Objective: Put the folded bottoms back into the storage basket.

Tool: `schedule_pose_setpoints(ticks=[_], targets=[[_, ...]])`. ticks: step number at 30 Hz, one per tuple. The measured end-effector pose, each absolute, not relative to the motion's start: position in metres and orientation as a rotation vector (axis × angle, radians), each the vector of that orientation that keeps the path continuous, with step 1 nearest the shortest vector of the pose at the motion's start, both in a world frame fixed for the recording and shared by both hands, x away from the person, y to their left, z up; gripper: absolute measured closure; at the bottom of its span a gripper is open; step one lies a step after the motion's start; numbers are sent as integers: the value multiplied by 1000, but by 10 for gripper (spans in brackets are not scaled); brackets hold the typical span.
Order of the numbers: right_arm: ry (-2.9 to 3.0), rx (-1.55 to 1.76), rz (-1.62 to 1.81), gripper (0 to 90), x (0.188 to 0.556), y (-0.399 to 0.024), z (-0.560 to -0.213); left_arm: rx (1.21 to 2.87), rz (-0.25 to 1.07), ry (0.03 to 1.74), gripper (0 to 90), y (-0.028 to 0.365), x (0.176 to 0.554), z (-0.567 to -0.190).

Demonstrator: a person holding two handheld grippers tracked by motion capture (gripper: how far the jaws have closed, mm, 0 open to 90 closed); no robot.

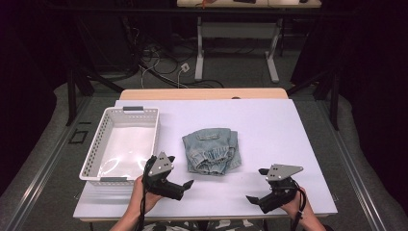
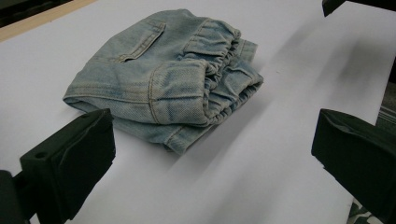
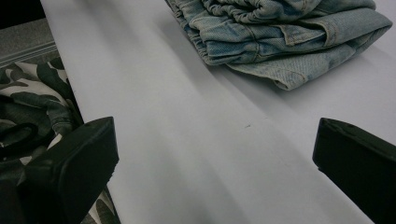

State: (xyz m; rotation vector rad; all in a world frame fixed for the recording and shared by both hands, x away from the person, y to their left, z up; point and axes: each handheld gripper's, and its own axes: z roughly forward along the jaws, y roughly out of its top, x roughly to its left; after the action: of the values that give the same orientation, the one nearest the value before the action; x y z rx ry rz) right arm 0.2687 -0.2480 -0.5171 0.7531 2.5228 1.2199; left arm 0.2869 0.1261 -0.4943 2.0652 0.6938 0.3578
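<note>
1. Lying folded mid-table, the denim shorts [image 1: 211,151] are untouched; they may be a skirt.
2. Both the left gripper [image 1: 184,181] and right gripper [image 1: 256,186] are held spread and empty.
3. If only the top layer is pinched, the fold could be undone before the white basket [image 1: 122,144] is reached.

The right gripper's [image 3: 210,168] 2 black jaws stand wide apart over the white table [image 3: 187,154], folded jeans [image 3: 280,37] lying beyond.

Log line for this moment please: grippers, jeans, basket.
left gripper: open, empty | right gripper: open, empty | folded jeans: on table, between grippers, untouched | white basket: empty, at left
</note>
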Motion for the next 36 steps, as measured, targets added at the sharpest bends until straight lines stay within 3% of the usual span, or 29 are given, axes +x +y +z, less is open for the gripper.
schedule_pose_setpoints(ticks=[36], targets=[[2531, 749, 1212, 2, 268, -248, -517, 2063, 319, 755, 0, 92, 330, -492]])
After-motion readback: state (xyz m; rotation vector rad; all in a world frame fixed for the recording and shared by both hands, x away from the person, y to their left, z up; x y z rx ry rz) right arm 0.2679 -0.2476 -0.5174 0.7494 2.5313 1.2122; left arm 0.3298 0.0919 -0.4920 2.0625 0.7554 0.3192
